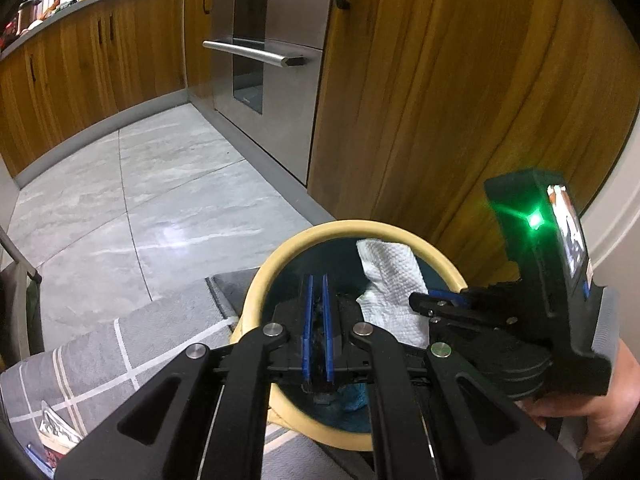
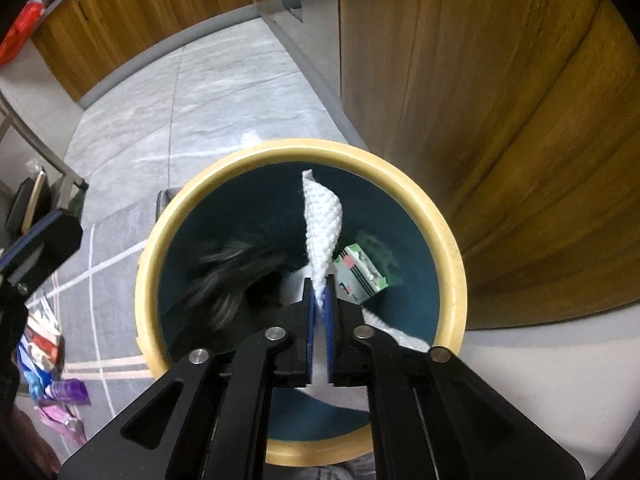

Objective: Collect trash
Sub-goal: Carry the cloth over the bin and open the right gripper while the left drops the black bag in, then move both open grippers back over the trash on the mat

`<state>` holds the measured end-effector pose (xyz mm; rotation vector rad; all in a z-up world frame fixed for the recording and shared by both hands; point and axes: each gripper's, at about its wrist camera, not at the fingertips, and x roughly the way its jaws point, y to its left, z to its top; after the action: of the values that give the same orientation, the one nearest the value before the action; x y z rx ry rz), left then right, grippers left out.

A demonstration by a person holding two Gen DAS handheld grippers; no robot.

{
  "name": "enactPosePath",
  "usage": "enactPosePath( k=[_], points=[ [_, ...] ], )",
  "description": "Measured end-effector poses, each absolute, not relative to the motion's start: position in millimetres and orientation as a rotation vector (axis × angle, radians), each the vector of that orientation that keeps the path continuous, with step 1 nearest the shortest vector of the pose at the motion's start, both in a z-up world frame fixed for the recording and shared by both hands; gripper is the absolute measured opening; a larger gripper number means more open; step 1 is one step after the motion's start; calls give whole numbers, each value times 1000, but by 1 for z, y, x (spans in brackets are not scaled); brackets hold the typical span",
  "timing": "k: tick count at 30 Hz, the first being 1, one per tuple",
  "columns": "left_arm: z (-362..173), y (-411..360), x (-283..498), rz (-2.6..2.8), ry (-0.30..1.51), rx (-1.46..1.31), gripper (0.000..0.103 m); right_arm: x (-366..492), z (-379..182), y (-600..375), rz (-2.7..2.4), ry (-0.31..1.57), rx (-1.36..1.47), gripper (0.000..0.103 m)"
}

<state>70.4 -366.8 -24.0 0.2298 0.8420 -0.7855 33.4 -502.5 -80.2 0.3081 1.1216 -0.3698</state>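
Note:
A round bin (image 2: 304, 148) with a cream rim and dark teal inside stands on the floor below both grippers. My right gripper (image 2: 319, 282) hangs over its mouth, pads pinched on a white paper towel (image 2: 322, 220) that sticks up past the tips. In the left wrist view the same towel (image 1: 388, 276) hangs at the right gripper (image 1: 416, 300). My left gripper (image 1: 317, 278) is over the near side of the bin (image 1: 276, 256), shut, with a thin dark sliver between its blue pads that I cannot identify. A green and white carton (image 2: 360, 276) and a blurred dark mass (image 2: 232, 276) lie inside.
A tall wooden cabinet (image 2: 480, 100) stands right behind the bin. A steel oven (image 1: 260, 60) is further along. A grey rug with white lines (image 1: 132, 336) lies under the bin. Coloured wrappers (image 2: 44, 352) and a purple packet (image 2: 68, 392) lie on it. A hand (image 1: 592, 412) holds the right gripper.

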Motion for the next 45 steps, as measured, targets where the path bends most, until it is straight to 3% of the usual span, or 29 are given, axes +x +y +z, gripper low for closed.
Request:
enactPosePath(
  k=[3, 6, 9, 11, 17, 26, 37, 45],
  points=[
    [-25, -361, 69, -770, 851, 232, 4, 34, -78, -498, -365, 1112, 296, 15],
    [-22, -351, 68, -752, 853, 226, 14, 33, -73, -493, -352, 1096, 287, 29],
    [-17, -338, 64, -727, 847, 223, 27, 33, -65, -487, -330, 1067, 273, 47],
    [-12, -325, 60, -702, 843, 218, 43, 34, -60, -481, -312, 1044, 267, 69],
    [2, -288, 45, -637, 831, 210, 73, 34, -47, -457, -265, 985, 218, 91],
    [14, -224, 25, -536, 839, 191, 88, 26, -30, -425, -271, 943, 135, 96],
    [42, -130, 16, -424, 774, 290, 94, 17, -4, -369, -181, 843, 58, 97],
    [36, -37, 22, -262, 799, 215, 95, 21, -7, -325, -75, 851, -32, 98]
  ],
)
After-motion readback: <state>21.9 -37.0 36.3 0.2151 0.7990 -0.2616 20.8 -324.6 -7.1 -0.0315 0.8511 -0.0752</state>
